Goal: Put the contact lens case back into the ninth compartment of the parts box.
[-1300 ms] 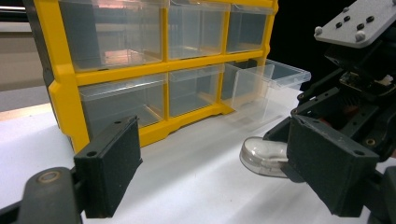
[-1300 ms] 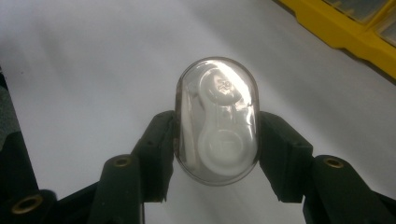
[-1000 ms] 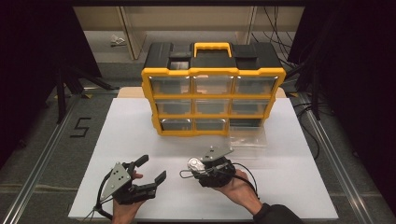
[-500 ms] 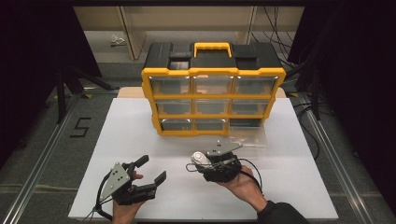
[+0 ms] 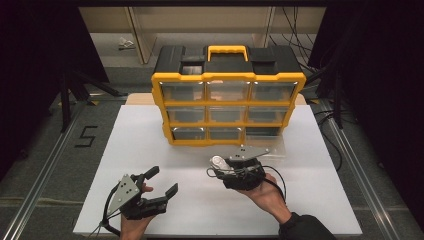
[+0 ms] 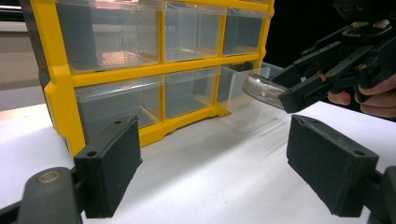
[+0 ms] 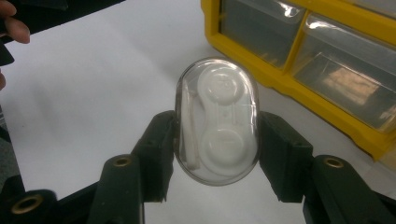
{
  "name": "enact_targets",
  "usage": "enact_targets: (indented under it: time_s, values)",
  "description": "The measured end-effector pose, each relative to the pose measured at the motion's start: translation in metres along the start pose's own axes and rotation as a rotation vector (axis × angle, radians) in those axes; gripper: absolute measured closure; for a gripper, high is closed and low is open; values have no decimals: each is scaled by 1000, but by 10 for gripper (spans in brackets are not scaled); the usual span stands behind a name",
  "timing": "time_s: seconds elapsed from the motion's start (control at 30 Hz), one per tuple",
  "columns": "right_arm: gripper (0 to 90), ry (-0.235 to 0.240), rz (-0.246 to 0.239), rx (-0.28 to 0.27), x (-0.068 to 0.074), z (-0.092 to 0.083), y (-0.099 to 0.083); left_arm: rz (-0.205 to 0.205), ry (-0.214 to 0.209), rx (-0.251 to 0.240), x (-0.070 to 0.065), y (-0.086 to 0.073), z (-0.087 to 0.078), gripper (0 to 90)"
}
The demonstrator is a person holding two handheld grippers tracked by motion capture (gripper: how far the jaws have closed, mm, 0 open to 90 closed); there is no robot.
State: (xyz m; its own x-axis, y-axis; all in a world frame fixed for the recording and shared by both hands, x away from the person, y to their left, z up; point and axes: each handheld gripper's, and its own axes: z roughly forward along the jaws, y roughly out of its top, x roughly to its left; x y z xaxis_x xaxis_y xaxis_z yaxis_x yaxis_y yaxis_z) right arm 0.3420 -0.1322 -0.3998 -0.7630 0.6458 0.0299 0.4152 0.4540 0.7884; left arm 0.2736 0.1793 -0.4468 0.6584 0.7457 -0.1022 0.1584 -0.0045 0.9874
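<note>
Grey floor [image 5: 45,165] (marked "5") under dark curtains [image 5: 380,75].

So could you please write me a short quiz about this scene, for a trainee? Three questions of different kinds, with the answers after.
1. True or false: the right gripper holds a clear oval case between its jaws.
2. Multiple choice: how does the left gripper stand? A) open and holding nothing B) shut on a drawer C) shut on the oval case
3. Fill in the word: the drawer cabinet on the white table has a frame of ____ colour.

Key:
1. True. The jaws press on both sides of the case, which has a white part inside.
2. A. Its pads stand wide apart above the table.
3. Yellow.
</note>
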Motion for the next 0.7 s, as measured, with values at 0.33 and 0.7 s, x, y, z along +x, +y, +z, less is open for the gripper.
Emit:
enact_targets:
  time_s: [0.33, 0.7]
  values:
    - [496, -15, 22, -32, -9, -10, 3, -2, 0, -1, 0, 0, 0, 175]
    - [496, -29, 39, -59, -17, -18, 5, -3, -1, -2, 0, 0, 0, 175]
